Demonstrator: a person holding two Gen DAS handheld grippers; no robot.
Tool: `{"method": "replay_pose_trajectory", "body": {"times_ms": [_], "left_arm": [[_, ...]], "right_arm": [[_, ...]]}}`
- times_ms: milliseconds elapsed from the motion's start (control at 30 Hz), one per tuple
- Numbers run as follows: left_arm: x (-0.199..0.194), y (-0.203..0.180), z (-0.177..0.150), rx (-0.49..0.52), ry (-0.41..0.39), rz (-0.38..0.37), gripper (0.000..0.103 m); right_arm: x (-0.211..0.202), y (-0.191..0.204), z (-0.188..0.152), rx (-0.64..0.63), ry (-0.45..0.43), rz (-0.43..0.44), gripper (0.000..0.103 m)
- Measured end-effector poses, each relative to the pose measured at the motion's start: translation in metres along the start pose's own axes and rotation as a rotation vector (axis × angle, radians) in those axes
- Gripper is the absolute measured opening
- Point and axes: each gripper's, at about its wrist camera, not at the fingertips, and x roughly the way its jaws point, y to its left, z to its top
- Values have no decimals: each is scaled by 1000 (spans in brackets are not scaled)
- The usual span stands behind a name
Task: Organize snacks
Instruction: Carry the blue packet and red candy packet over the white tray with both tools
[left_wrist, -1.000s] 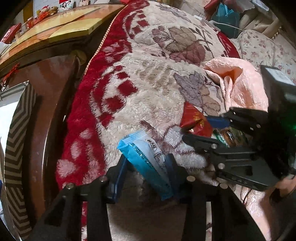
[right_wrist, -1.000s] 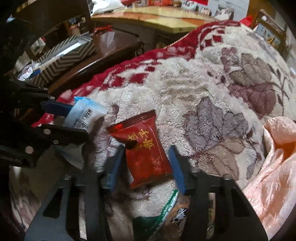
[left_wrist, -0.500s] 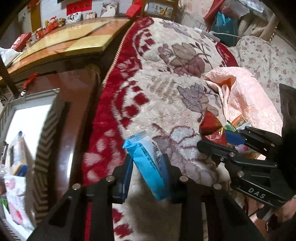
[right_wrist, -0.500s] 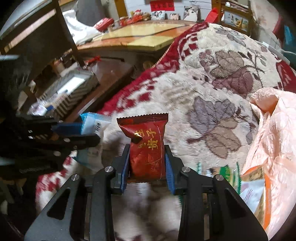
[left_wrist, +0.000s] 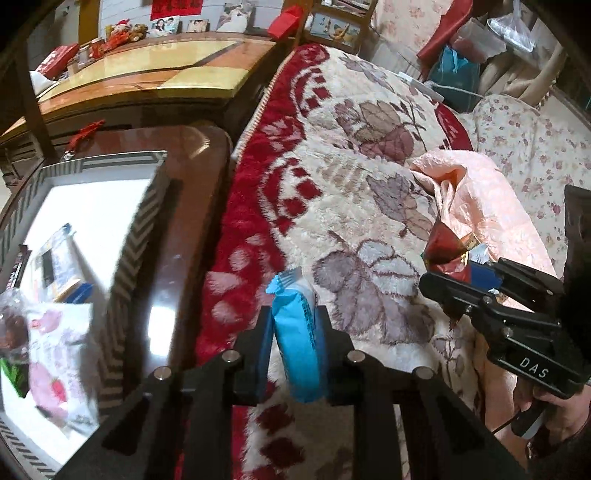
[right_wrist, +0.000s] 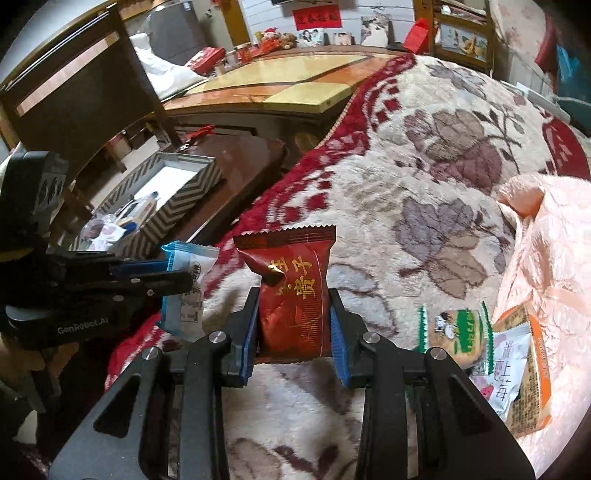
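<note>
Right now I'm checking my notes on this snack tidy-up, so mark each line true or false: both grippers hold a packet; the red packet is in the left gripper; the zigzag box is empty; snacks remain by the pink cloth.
1. Both grippers hold a packet. True.
2. The red packet is in the left gripper. False: the right gripper grips it; the left holds the blue packet.
3. The zigzag box is empty. False: wrappers lie inside.
4. Snacks remain by the pink cloth. True: a green packet lies there.

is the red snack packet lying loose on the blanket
No, the red snack packet is clamped between the right gripper fingers, held above the blanket.
</note>
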Motion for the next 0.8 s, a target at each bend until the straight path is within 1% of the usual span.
{"method": "replay_pose_trajectory", "body": {"times_ms": [167, 333, 600, 800], "left_arm": [[-21, 15, -1, -14, -34, 37, 24], [-44, 38, -2, -33, -75, 90, 24], [-79, 84, -5, -82, -139, 166, 24], [-95, 119, -9, -132, -165, 199, 24]], "right_arm": [[1, 25, 6, -36, -3, 25, 32], [9, 55, 17, -69, -1, 53, 32], [26, 112, 43, -150, 4, 95, 32], [45, 150, 60, -190, 26, 112, 32]]}}
